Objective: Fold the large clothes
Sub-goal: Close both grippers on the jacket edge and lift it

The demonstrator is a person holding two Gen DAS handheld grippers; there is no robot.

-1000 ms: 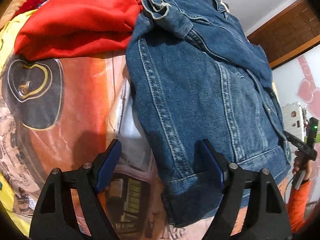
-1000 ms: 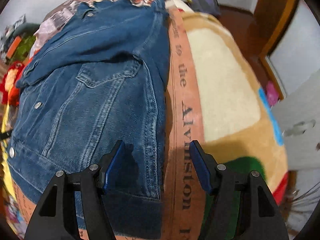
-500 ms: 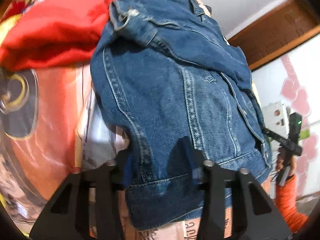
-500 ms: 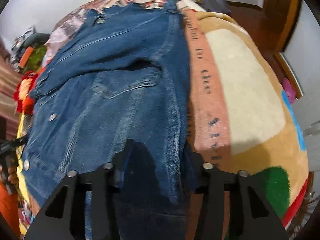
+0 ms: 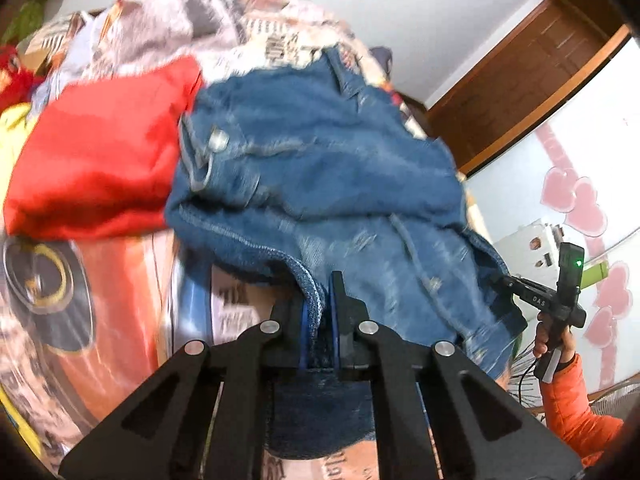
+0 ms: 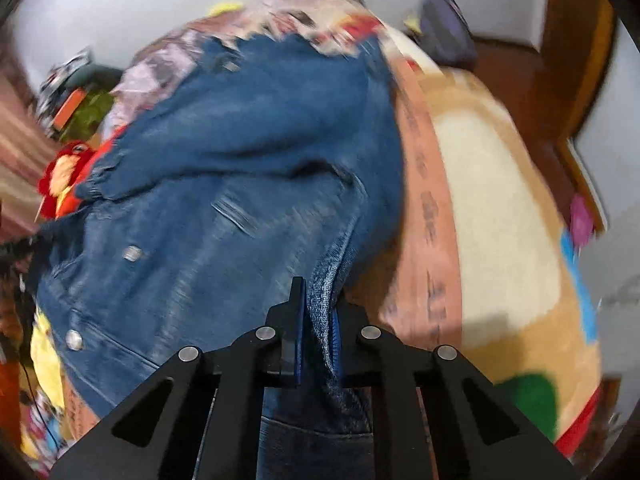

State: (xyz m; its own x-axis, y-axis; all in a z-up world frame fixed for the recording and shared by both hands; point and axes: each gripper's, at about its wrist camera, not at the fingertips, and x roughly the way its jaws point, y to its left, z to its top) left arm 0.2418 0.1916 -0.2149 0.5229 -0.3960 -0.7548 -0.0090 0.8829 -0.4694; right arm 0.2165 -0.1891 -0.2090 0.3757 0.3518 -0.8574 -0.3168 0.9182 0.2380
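The jacket [image 5: 320, 168] is mid-blue denim with paler worn seams and silver metal buttons. To its left lies a plain bright red garment [image 5: 100, 160]. Under both, the blanket [image 5: 120, 280] is printed: orange with a black and yellow ring on the near left, grey and cream newsprint patches farther off. Seen from the right side, the blanket [image 6: 500, 220] shows a cream panel edged in tan, a salmon strip with dark lettering, and spots of green, blue and red. The fingers [image 5: 335, 320] are black with blue pads. A sleeve [image 5: 576, 400] at the near right is orange. The far wall is white with pink hearts [image 5: 576, 200], and the door [image 5: 532, 80] is brown wood.
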